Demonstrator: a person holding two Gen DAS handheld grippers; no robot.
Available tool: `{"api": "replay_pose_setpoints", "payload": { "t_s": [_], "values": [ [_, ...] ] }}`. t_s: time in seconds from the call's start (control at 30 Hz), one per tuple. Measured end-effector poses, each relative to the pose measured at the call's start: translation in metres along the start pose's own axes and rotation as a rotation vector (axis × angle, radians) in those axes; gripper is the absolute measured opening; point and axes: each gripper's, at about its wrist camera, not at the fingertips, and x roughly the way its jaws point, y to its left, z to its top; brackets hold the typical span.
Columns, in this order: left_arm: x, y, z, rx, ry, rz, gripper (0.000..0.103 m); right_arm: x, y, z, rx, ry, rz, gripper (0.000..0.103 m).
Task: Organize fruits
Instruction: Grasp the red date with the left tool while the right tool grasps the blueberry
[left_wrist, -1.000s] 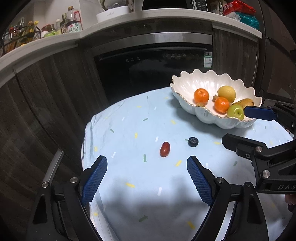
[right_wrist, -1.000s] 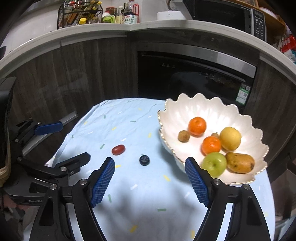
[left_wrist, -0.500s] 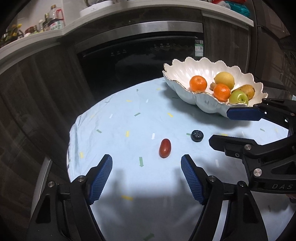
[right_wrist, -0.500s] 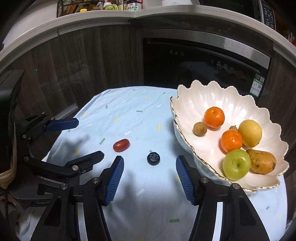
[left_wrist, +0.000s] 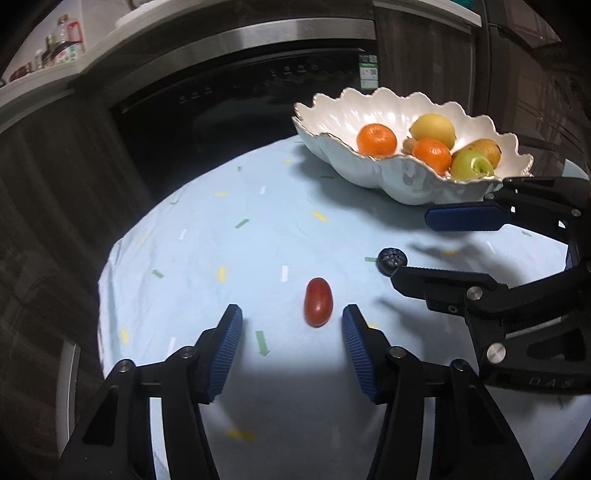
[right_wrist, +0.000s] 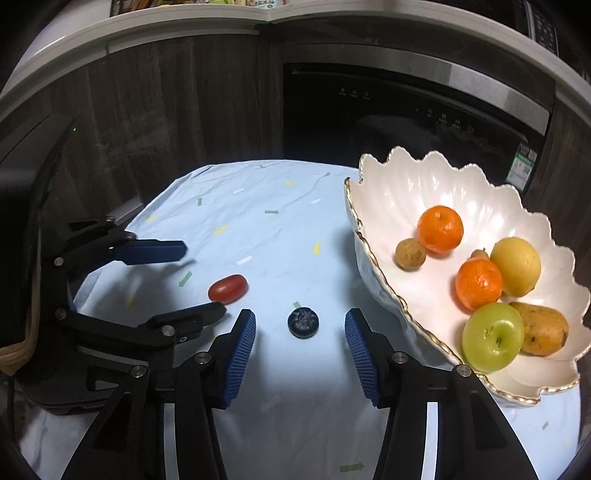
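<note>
Each fisheye camera sits just behind its own gripper, looking steeply down and forward along the blue-padded fingers, close over the desk. Both views share the pale blue confetti-print cloth (left_wrist: 258, 236), the white scalloped ceramic bowl (right_wrist: 406, 192) beyond and right of each gripper, and each other's gripper at the frame edge.

The surface (right_wrist: 280, 236) is covered by a pale blue cloth flecked with small coloured dashes. Directly on it lie a red grape tomato (right_wrist: 227, 288) and, near it, a dark blueberry (right_wrist: 303, 322). A white scalloped bowl (right_wrist: 373, 266) stands toward one edge.
</note>
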Motion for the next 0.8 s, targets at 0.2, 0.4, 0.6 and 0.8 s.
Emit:
{"api": "replay_pose_setpoints", "payload": {
  "t_s": [0.2, 0.4, 0.6, 0.8],
  "values": [
    [0.006, -0.003, 0.000, 0.036, 0.017, -0.026, 0.043, 0.008, -0.001, -0.002, 0.030, 0.026, 0.030, 0.041],
    [0.011, -0.002, 0.003, 0.044, 0.021, -0.034, 0.038, 0.014, -0.005, -0.003, 0.073, 0.023, 0.008, 0.041],
    [0.014, -0.002, 0.006, 0.049, 0.023, -0.034, 0.034, 0.022, -0.010, -0.001, 0.119, 0.042, 0.000, 0.039],
    [0.016, -0.004, 0.008, 0.050, 0.022, -0.032, 0.030, 0.034, -0.013, 0.002, 0.138, 0.081, 0.015, 0.028]
  ]
}}
